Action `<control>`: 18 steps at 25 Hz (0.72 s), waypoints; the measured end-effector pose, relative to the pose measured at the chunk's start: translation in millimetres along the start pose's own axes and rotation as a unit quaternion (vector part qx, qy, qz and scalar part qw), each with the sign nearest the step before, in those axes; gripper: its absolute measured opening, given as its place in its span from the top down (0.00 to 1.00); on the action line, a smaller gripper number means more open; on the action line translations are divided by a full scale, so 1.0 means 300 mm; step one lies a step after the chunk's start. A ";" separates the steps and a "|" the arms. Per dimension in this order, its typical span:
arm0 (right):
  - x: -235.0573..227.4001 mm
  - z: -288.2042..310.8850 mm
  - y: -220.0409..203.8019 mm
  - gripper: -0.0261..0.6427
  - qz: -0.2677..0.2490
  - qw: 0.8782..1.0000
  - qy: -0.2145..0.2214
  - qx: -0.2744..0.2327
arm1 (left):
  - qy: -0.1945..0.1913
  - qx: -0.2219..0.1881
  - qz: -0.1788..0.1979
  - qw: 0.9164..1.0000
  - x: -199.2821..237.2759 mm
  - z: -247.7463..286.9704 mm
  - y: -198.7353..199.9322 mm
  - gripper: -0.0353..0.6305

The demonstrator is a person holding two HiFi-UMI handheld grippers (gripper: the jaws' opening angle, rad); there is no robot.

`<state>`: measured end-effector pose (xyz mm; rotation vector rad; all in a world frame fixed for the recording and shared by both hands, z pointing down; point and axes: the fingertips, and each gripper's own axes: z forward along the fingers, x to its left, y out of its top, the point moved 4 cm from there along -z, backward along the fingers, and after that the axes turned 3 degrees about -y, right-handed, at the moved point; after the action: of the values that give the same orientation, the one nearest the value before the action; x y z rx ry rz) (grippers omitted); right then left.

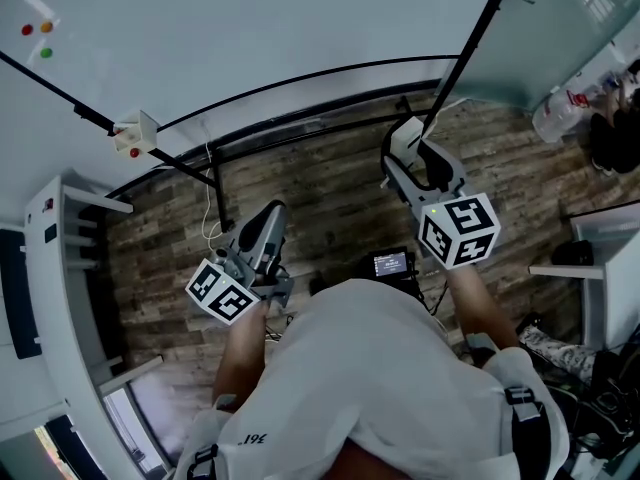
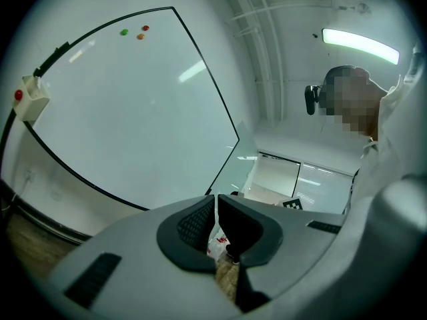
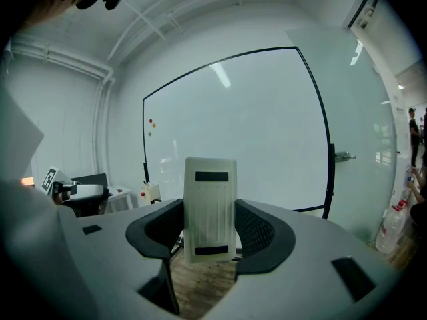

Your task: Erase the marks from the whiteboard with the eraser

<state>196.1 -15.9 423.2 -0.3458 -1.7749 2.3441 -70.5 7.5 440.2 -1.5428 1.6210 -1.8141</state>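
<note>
Spanning the head view from 9 to 1 o'clock: whiteboard (image 1: 250, 28), black-framed, pale and glossy. No pen marks can be made out on it in any view.
Plank floor (image 1: 330, 198): below the board, under both tools.
Right gripper (image 1: 420, 163): at 2 o'clock of the head view's centre, facing the board and well apart from it. Jaws pinching the eraser.
Left gripper (image 1: 262, 230): at 9 o'clock of centre, low and near the floor side. Jaws pressed together with nothing between them.
Eraser (image 3: 210, 209): white block with two dark strips, upright between the right jaw pads, clear of the board surface.
Small white box (image 1: 135, 133): on the board's frame, at 10 o'clock of the left gripper, carrying a red dot.
Three magnets (image 1: 40, 36): red, orange and green, at the far 10 o'clock corner of the board.

Step, as judged: eraser in grip and off the board, either approaching it or between wipes; with no marks visible, the work may be nearly done or finished.
Next move calls for: carrying the eraser toward 12 o'clock, setting its broad face flat on the board, and wiping with even pressure, keeping clear of the magnets.
</note>
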 end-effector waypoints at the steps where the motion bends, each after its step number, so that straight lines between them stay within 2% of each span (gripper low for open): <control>1: -0.001 0.001 0.001 0.58 0.000 1.000 0.001 -0.001 | -0.001 0.000 0.000 1.000 0.000 0.004 -0.001 0.93; 18: -0.034 0.043 -0.014 0.58 -0.008 1.000 -0.018 0.015 | 0.002 0.005 -0.014 1.000 0.032 0.033 -0.019 0.93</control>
<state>202.0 -29.5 431.3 -0.2862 -1.7498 2.3767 -63.9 -3.3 447.9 -1.5656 1.5990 -1.8374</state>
